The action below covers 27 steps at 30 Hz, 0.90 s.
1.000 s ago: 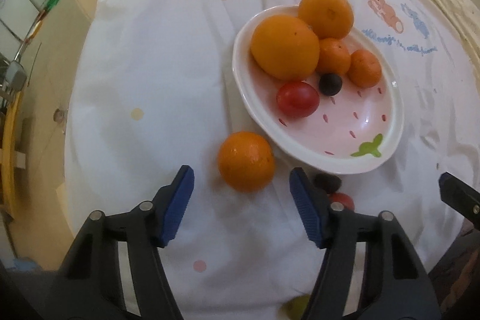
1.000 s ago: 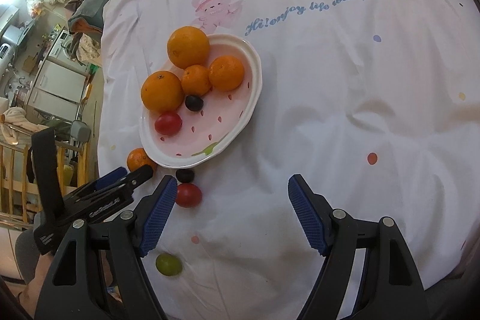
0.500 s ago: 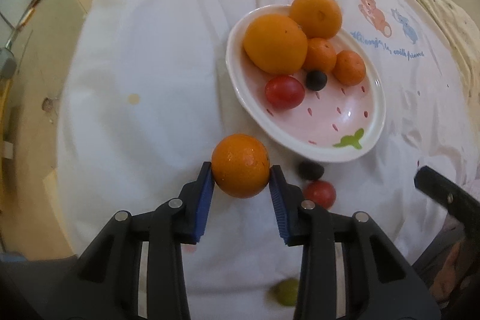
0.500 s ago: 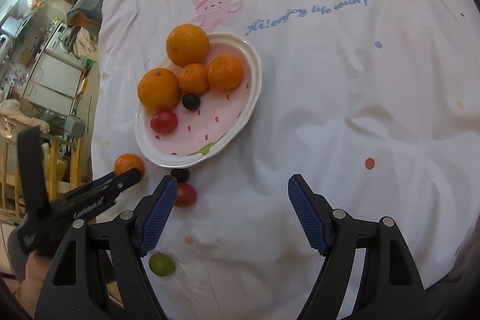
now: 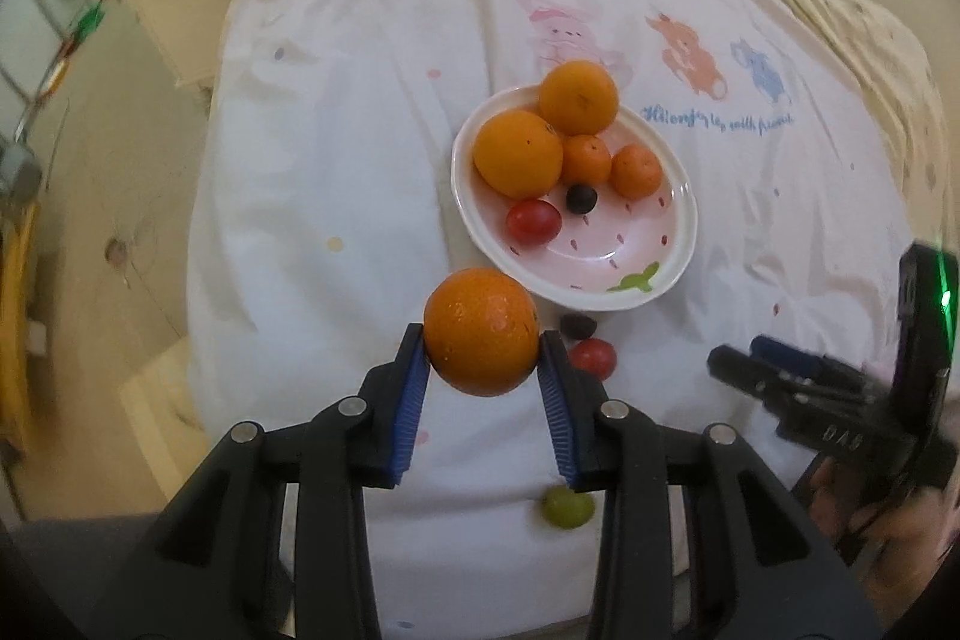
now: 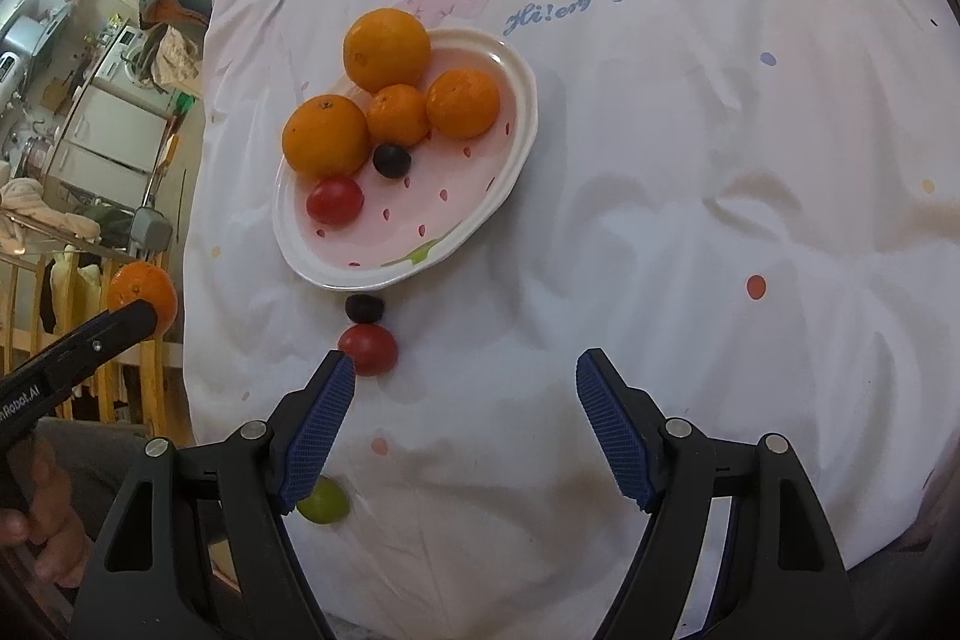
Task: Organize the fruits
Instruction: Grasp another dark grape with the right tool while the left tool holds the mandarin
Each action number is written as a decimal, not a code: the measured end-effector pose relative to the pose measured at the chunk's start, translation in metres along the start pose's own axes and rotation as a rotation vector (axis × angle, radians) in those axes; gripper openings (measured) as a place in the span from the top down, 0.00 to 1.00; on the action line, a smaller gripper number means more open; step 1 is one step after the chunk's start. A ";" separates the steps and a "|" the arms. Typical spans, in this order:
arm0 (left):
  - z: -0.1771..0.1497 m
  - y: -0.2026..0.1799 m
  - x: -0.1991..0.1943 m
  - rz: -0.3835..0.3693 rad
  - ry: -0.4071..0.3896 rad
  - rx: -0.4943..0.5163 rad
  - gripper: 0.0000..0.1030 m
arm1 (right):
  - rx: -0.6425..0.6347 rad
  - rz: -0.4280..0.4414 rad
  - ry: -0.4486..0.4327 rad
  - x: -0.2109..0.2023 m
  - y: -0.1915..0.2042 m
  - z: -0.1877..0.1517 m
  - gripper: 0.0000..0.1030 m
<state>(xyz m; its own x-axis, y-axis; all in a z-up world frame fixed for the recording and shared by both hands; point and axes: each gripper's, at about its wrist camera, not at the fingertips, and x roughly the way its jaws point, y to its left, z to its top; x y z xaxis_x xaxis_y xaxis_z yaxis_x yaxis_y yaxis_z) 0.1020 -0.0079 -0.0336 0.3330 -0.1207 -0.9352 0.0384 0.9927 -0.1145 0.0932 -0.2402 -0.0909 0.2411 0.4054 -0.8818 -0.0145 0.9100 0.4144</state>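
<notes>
Plate (image 5: 681, 253) holds six fruits; left gripper (image 5: 483, 370) clamps an orange (image 5: 482, 331); right gripper (image 6: 462, 403) gapes empty; three fruits remain loose.

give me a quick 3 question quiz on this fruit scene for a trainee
1. True or false: the left gripper is shut on an orange.
2. How many fruits lie in the plate? A) four B) six C) eight
3. Which loose fruit on the cloth lies nearest the plate's rim?

Key:
1. True; the right gripper is open and holds nothing.
2. B: four oranges, a red tomato and a dark grape.
3. The dark fruit, with a second tomato just behind it and a green grape further off.
</notes>
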 end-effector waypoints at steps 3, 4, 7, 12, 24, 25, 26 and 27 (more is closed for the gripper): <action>-0.002 0.000 0.003 0.010 -0.017 0.024 0.69 | -0.003 -0.008 0.006 0.001 0.000 0.000 0.23; -0.003 0.001 0.006 0.013 -0.027 0.019 0.69 | -0.006 -0.013 0.013 0.003 0.000 0.000 0.23; -0.005 0.008 0.014 0.030 -0.027 -0.013 0.69 | 0.001 -0.007 0.043 0.009 0.001 0.000 0.23; 0.000 0.016 0.007 -0.021 -0.043 -0.066 0.68 | 0.034 0.095 0.079 0.018 0.012 0.009 0.27; 0.003 0.023 0.003 -0.035 -0.047 -0.087 0.68 | -0.066 -0.032 0.130 0.083 0.077 0.022 0.59; 0.003 0.023 0.003 -0.036 -0.044 -0.088 0.68 | -0.073 -0.056 0.136 0.088 0.079 0.022 0.60; 0.004 0.023 0.004 -0.041 -0.039 -0.091 0.68 | -0.081 -0.074 0.140 0.094 0.081 0.023 0.64; 0.004 0.024 0.004 -0.044 -0.035 -0.092 0.68 | -0.090 -0.085 0.141 0.095 0.082 0.024 0.66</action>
<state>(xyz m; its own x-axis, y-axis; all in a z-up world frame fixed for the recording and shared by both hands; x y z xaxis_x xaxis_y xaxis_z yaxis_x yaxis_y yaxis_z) 0.1083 0.0150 -0.0387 0.3659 -0.1627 -0.9163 -0.0328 0.9817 -0.1874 0.1378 -0.1291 -0.1358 0.1068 0.3292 -0.9382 -0.0879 0.9430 0.3209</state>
